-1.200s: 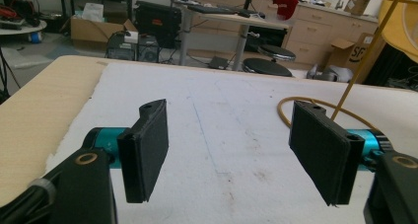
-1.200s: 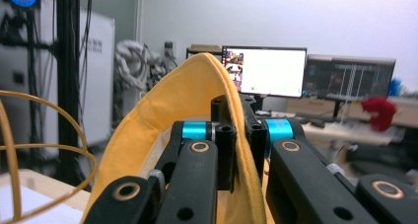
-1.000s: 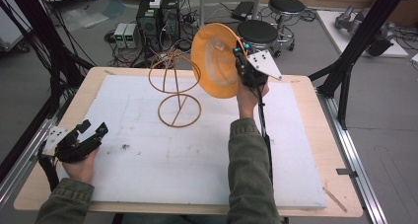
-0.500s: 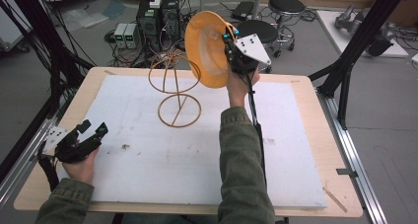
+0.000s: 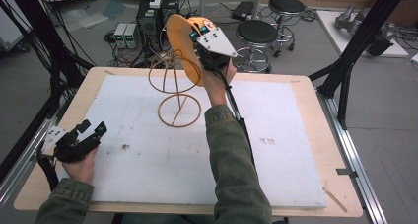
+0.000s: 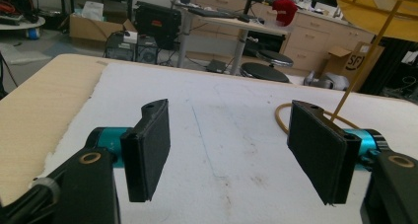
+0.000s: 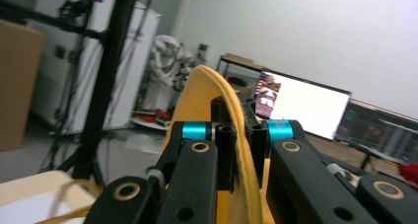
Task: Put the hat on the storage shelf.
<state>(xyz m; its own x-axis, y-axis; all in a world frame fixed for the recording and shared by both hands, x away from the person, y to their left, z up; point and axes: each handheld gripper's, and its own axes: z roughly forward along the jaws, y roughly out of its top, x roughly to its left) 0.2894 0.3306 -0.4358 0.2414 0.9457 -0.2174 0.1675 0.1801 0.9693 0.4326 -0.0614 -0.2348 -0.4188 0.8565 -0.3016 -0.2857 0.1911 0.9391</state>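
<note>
An orange-yellow hat (image 5: 178, 39) is raised above the back of the table, with my right gripper (image 5: 201, 42) shut on its brim. In the right gripper view the brim (image 7: 222, 98) runs between the two closed jaws of my right gripper (image 7: 239, 152). The hat hangs just over the top ring of a gold wire stand (image 5: 175, 93) on the white board. My left gripper (image 5: 88, 132) rests low at the table's left edge, open. Between its jaws, my left gripper (image 6: 229, 145) holds nothing; the stand's rod (image 6: 356, 68) and the hat (image 6: 382, 14) are far right.
A white foam board (image 5: 296, 135) covers the wooden table (image 5: 315, 88). Beyond the far edge are black stools (image 5: 256, 34) and computer cases (image 5: 150, 19). Black frame posts (image 5: 355, 51) stand at the table's right and left.
My right gripper has carried the hat up and to the left, from beside the stand to above its top ring. The left gripper has stayed put.
</note>
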